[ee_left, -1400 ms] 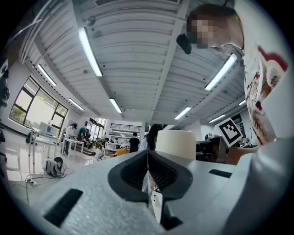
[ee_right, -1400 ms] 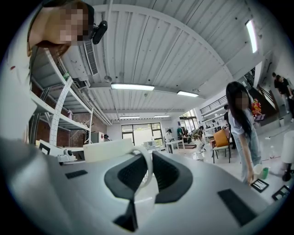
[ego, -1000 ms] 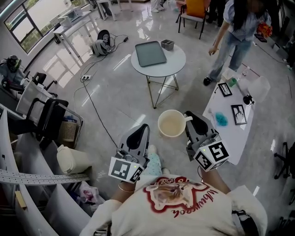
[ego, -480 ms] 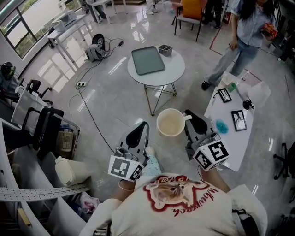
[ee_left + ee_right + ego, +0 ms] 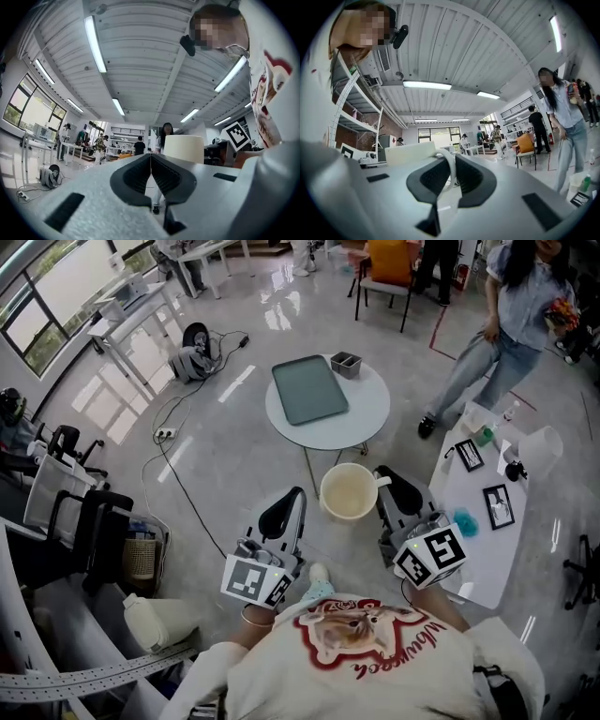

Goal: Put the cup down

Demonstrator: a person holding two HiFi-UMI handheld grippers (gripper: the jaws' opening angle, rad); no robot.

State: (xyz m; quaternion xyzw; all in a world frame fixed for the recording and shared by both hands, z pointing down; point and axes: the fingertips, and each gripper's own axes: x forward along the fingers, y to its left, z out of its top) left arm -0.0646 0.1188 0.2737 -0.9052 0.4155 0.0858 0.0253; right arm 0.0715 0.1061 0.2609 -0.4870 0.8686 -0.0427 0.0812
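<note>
Right hand-held gripper (image 5: 392,486) is clamped on the handle (image 5: 450,169) of the cream cup (image 5: 349,491). Cup hangs in mid-air over the floor, short of the round worktop's (image 5: 371,413) near edge. Left hand-held gripper (image 5: 284,507): jaws together, empty. Risk: handle-only grip, so the cup could swivel or slip. Cup base is hidden.
</note>
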